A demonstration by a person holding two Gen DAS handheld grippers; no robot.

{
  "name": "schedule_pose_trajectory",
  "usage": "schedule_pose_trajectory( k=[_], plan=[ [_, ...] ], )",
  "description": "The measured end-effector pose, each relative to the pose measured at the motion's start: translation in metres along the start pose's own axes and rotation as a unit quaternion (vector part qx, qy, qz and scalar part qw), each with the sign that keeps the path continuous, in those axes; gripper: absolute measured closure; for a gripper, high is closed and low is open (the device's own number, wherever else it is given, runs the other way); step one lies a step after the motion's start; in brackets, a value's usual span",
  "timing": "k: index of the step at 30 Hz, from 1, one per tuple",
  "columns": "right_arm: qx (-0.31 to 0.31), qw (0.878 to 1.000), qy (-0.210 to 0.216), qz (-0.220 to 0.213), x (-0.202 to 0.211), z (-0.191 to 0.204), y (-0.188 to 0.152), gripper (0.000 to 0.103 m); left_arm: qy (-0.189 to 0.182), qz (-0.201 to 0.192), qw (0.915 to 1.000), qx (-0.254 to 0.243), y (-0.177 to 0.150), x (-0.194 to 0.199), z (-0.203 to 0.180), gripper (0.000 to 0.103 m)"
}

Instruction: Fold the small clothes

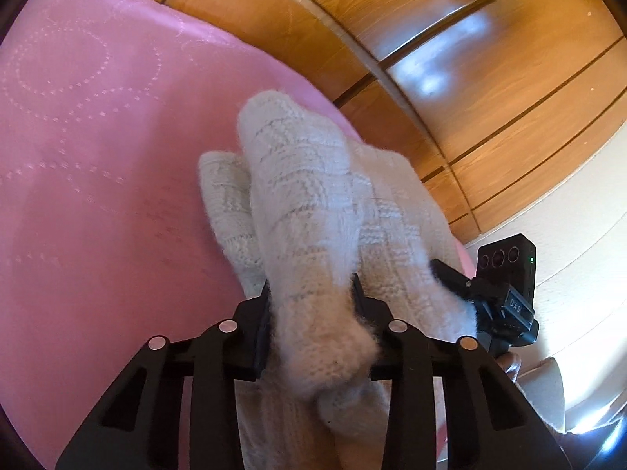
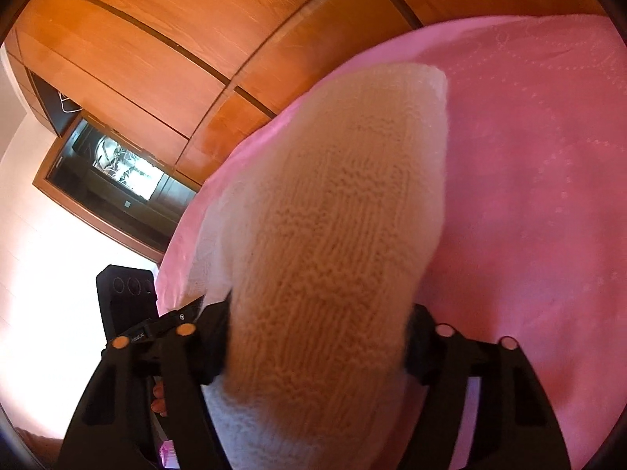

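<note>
A cream knitted garment (image 1: pixel 305 180) lies bunched on a pink bedspread (image 1: pixel 98 156). In the left wrist view my left gripper (image 1: pixel 311 293) is shut on a fuzzy fold of it, and the knit bulges out above and below the fingers. In the right wrist view my right gripper (image 2: pixel 317 337) is shut on a thicker roll of the same cream knit (image 2: pixel 337 196), which fills the whole gap and hides the pads. The two grippers sit close side by side at the bed's edge. The right tool's black housing (image 1: pixel 505 297) shows against the knit's right side.
The pink bedspread (image 2: pixel 529 196) stretches away past the garment. Wooden wardrobe doors (image 1: pixel 490 78) stand just beyond the bed. A dark framed panel (image 2: pixel 117 180) and a white wall (image 2: pixel 47 254) lie to the left. The left tool's housing (image 2: pixel 125 293) is at lower left.
</note>
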State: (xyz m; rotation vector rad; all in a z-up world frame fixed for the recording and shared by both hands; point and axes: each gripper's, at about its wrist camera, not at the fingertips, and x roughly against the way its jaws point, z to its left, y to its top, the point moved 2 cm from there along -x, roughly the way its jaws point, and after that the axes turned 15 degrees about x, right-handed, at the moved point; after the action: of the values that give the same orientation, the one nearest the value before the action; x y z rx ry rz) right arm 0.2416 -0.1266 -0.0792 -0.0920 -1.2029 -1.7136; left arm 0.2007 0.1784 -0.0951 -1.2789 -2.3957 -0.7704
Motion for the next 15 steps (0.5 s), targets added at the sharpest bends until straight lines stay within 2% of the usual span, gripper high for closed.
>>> schedule_pose_trajectory(
  k=[3, 6, 12, 15],
  plan=[
    [0.006, 1.0, -0.005, -0.013, 0.012, 0.012, -0.003, 0.044, -0.022, -0.008, 0.9997, 0.007, -0.005, 0.007, -0.009, 0.072],
    [0.018, 0.999, -0.011, -0.031, 0.035, 0.022, -0.007, 0.046, -0.047, -0.018, 0.9987, -0.008, -0.012, 0.013, -0.034, 0.072],
    [0.014, 0.994, -0.058, -0.087, 0.122, 0.008, -0.021, 0.046, -0.084, 0.021, 0.9933, -0.077, -0.036, -0.019, -0.113, 0.072],
    [0.01, 0.989, -0.102, -0.109, 0.17, -0.008, -0.031, 0.046, -0.094, 0.051, 0.9879, -0.112, -0.052, -0.055, -0.157, 0.072]
  ],
)
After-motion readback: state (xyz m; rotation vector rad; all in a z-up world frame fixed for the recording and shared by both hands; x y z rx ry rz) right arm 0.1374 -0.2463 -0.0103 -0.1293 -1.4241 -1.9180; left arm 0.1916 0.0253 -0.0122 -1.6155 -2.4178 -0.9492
